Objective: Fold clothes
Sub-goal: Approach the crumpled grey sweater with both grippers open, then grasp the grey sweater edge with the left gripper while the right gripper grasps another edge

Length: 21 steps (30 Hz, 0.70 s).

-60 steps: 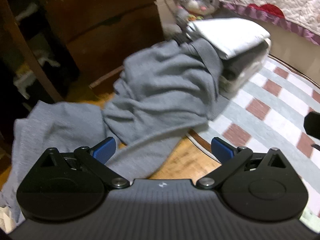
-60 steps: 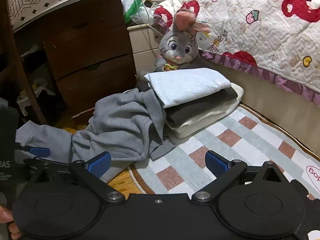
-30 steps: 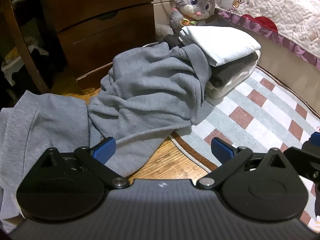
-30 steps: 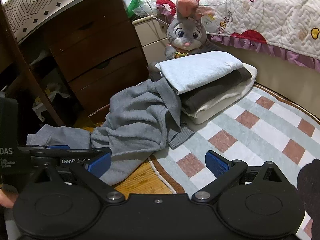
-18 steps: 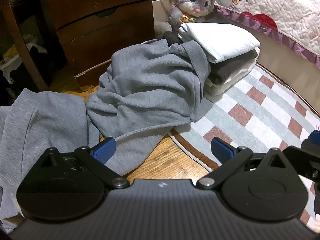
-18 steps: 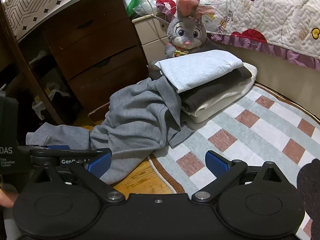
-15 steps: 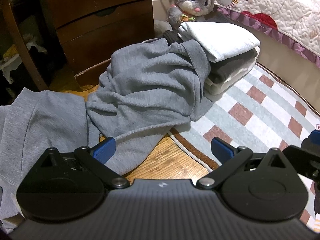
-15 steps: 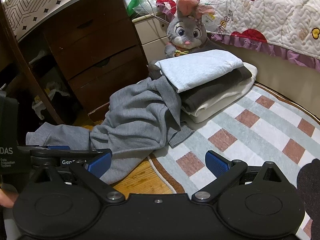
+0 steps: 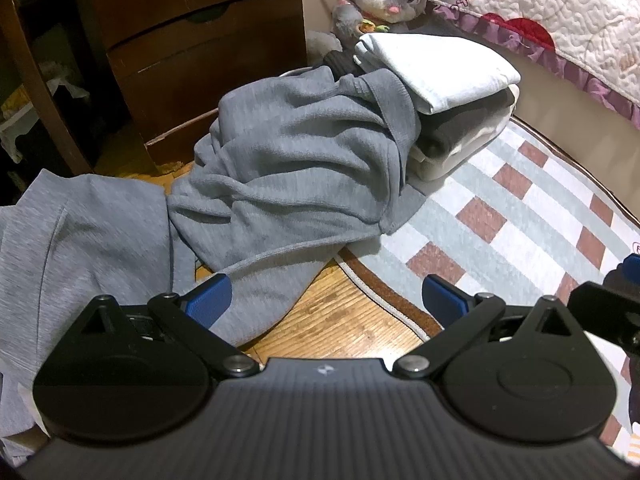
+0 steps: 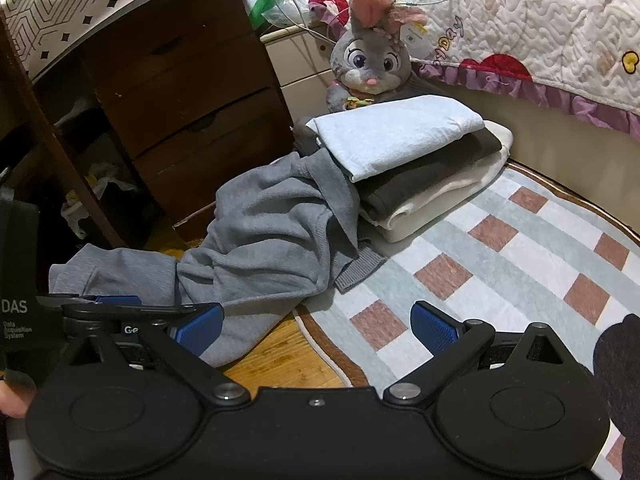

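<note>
Left gripper point(image 9: 324, 294): one, low in the left wrist view, with two blue fingers point(image 9: 206, 298) spread wide apart. Holds nothing. Hangs above the wooden floor point(image 9: 340, 320), right at the near edge of the grey sweatshirt.

Right gripper point(image 10: 316, 326): one, low in the right wrist view, with two blue fingers point(image 10: 434, 326) spread wide apart too. Holds nothing. Sits above the spot where rug meets floor. Just beside the left gripper, which shows at the left edge of this view.

Grey sweatshirt point(image 9: 288, 164): one, not folded, all crumpled up. Far end leans up against the pile of folded clothes. Middle part droops down over the rug edge. Near end spreads out flat on the floor at the left. One ribbed cuff point(image 10: 358, 266) lies on the rug.

Folded clothes point(image 10: 404, 160): one pile of three, neat and flat. Pale blue-white one point(image 9: 436, 66) on top, dark grey one point(image 10: 432, 170) in the middle, cream one point(image 10: 440, 200) at the bottom. Rests on the rug, close to the bed.

Rug point(image 9: 520, 208): one, with grey-green and white stripes, reddish-brown squares and a brown border.

Plush rabbit point(image 10: 370, 64): one, grey with pink ears, sits just behind the pile.

Wooden drawers point(image 10: 188, 108): one dark brown chest, three drawer fronts seen, behind the sweatshirt.

Quilt point(image 10: 520, 20): one, white with red shapes and a purple frill, hangs down the side of the bed.
</note>
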Tool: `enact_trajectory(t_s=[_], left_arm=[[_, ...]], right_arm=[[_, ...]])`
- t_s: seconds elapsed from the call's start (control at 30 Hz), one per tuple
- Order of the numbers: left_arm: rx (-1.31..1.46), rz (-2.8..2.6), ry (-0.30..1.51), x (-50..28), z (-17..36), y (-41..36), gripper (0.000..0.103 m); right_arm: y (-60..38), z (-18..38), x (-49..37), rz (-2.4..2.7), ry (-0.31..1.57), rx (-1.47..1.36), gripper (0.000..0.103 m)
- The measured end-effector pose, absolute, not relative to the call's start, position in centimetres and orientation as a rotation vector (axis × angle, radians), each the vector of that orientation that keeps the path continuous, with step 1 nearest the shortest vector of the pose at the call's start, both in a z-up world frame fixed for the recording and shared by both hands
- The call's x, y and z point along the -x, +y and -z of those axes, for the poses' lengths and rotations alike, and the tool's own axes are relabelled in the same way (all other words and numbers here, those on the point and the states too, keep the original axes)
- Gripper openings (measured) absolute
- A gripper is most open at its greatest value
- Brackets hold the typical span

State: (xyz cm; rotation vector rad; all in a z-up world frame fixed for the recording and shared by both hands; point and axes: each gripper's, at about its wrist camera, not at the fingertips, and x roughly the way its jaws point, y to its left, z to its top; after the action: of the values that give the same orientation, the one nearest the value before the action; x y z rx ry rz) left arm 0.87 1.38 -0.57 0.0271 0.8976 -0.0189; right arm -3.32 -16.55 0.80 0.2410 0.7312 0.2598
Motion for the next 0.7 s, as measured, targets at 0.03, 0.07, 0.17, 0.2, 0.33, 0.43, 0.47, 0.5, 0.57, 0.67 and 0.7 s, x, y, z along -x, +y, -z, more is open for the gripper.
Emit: enact_trajectory(t_s=[0.03, 0.07, 0.17, 0.2, 0.33, 0.43, 0.47, 0.5, 0.57, 0.67, 0.7], left_arm=[[-0.027, 0.019, 0.9, -0.9, 0.6, 1.4, 0.103], [-0.026, 0.02, 0.901, -1.0, 0.7, 1.4, 0.103], [-0.036, 0.028, 0.896, -1.0, 1.0, 1.4, 0.103], [-0.043, 0.031, 0.892, -1.0, 1.1, 1.3, 0.103], [-0.101, 0.016, 0.853, -0.8, 1.6, 0.8, 0.103], [-0.097, 0.035, 0.837, -0.9, 2.1, 1.2, 0.103], [-0.099, 0.044, 0.822, -0.9, 2.2, 1.4, 0.103], [-0.11, 0.058, 0.791, -0.7, 2.2, 1.5, 0.103], [-0.114, 0.076, 0.746, -0.7, 2.2, 1.9, 0.103], [-0.09, 0.057, 0.745, -1.6, 2.5, 2.8, 0.103], [-0.083, 0.049, 0.746, -1.9, 2.7, 3.2, 0.102]], right_arm=[[-16.6, -0.8, 3.3, -0.259, 0.732, -0.242, 0.101], [-16.6, -0.7, 3.3, -0.26, 0.734, -0.243, 0.101], [-16.5, -0.6, 3.2, -0.26, 0.739, -0.24, 0.101], [-16.5, -0.5, 3.1, -0.26, 0.74, -0.238, 0.101], [-16.1, 0.1, 2.7, -0.235, 0.744, -0.215, 0.101], [-15.7, 0.8, 2.4, -0.227, 0.722, -0.177, 0.1], [-15.5, 0.9, 2.4, -0.223, 0.711, -0.162, 0.099], [-15.3, 1.1, 2.3, -0.223, 0.697, -0.15, 0.097], [-15.1, 1.2, 2.3, -0.255, 0.66, -0.151, 0.085], [-15.2, 2.0, 1.8, -0.323, 0.63, -0.202, 0.082], [-15.1, 2.3, 1.6, -0.331, 0.627, -0.212, 0.082]])
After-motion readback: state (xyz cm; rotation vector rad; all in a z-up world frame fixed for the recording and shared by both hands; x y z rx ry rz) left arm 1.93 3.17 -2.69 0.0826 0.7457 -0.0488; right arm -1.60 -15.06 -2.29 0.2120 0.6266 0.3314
